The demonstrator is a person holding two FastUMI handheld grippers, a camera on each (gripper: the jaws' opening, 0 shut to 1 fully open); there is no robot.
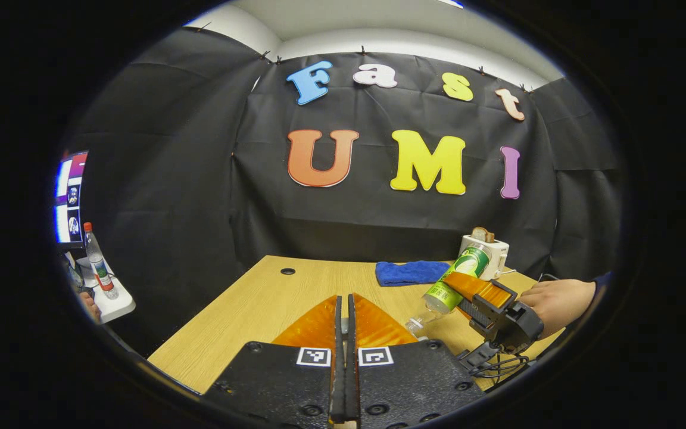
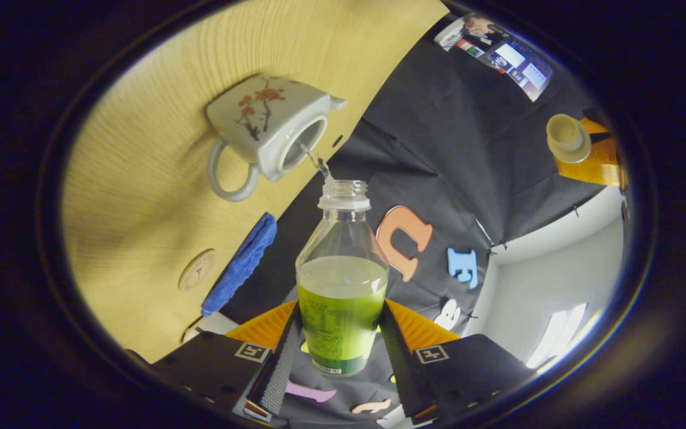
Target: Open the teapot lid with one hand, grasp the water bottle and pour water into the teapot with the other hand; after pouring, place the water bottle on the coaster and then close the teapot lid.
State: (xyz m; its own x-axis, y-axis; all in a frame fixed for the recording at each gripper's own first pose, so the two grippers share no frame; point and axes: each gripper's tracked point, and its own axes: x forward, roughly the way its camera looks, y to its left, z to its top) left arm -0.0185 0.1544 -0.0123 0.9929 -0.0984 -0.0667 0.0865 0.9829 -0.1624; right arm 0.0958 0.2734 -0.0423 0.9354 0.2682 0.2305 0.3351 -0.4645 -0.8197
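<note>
Right gripper view, near to far: the right hand-held gripper (image 2: 339, 342) clamps the water bottle (image 2: 341, 286) by its labelled body, long axis running straight ahead, uncapped mouth aimed at the open teapot (image 2: 265, 128) on the surface (image 2: 140, 179); a thin stream bridges the gap. Beyond, the left hand-held gripper (image 2: 584, 152) grips the lid (image 2: 566, 138), well apart. The round coaster (image 2: 196, 270) lies beside a blue cloth (image 2: 242, 265), the bottle's likely next stop.

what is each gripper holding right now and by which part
Right gripper clamps the water bottle by its labelled lower body. Left gripper holds the teapot lid; grip point unclear.
</note>
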